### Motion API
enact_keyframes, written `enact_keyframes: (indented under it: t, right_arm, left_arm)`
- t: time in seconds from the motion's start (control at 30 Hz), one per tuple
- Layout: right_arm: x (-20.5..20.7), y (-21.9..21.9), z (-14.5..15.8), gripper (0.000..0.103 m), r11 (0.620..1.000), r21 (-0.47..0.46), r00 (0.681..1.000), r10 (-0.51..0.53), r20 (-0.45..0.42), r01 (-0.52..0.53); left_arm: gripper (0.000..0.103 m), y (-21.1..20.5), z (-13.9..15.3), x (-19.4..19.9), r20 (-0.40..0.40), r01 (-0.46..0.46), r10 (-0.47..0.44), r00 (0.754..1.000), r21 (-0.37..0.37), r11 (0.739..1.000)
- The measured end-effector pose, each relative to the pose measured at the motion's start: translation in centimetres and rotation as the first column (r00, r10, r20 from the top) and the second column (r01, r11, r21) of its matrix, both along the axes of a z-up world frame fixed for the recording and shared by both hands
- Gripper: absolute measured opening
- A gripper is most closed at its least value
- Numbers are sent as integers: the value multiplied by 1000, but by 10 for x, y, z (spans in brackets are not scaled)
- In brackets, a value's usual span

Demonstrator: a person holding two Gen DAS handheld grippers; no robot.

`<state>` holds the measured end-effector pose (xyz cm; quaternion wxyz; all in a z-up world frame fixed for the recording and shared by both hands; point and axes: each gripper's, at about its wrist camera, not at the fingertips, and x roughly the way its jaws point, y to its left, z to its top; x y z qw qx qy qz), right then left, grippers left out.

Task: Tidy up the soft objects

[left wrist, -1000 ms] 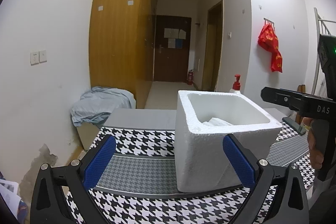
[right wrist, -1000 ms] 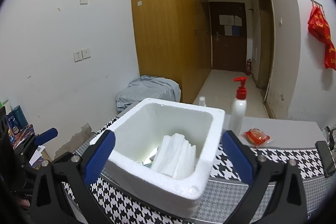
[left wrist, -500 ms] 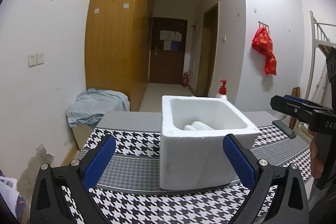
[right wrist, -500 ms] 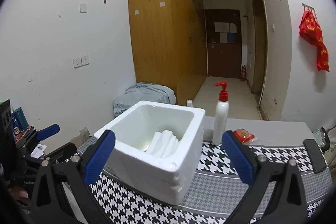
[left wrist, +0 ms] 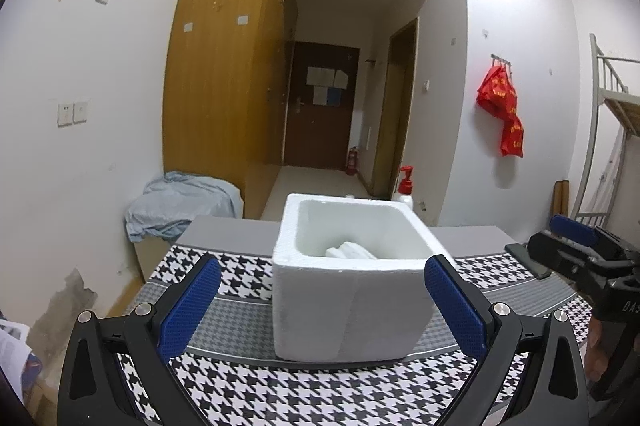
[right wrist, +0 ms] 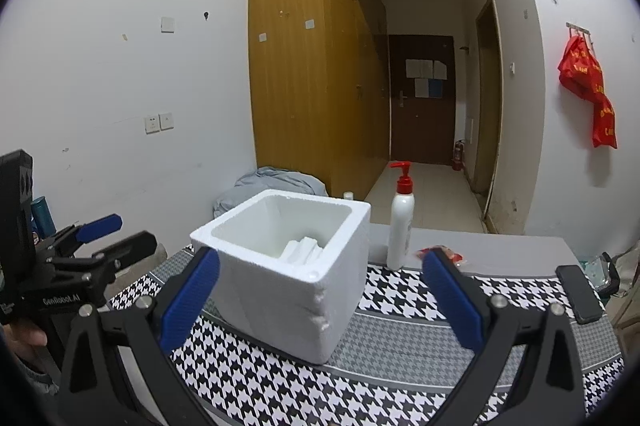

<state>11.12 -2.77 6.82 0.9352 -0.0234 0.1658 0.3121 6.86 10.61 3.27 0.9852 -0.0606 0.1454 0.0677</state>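
A white foam box (left wrist: 352,290) (right wrist: 288,274) stands on the houndstooth tablecloth (left wrist: 304,390). Folded white cloth (left wrist: 350,251) (right wrist: 302,249) lies inside it. My left gripper (left wrist: 320,306) is open and empty, held back from the box's near side. It also shows at the left edge of the right wrist view (right wrist: 100,238). My right gripper (right wrist: 320,300) is open and empty too, in front of the box's right corner, and it appears at the right of the left wrist view (left wrist: 576,246).
A white pump bottle with a red top (right wrist: 401,222) stands behind the box, a red packet (right wrist: 440,253) beside it. A dark phone (right wrist: 578,292) lies at the table's right edge. A blue-grey cloth heap (left wrist: 180,202) sits on a low stand by the wall.
Both grippers have pulled back and away from the box, which now looks smaller and farther. Their jaws stay open and the cloth stays in the box.
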Motion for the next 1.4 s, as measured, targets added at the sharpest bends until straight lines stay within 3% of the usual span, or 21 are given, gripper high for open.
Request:
enact_keyframes:
  t: [0.53,0.87,1.4]
  right_arm:
    - [-25,-34,-3,103,1000,28,1000,-1,22,1]
    - [-49,-54,-14,103,998,58,1000,17,21,-18]
    - [-91,-72,-29,103,995,94,996,-43,75,36]
  left_arm:
    - [102,-35,11,-13,47,1,-3,999,53,999]
    - [102,-61,5,-38,72,-13,7,997,85,996]
    - [102,-79,-9,-75,124,2,-17,992,115,993]
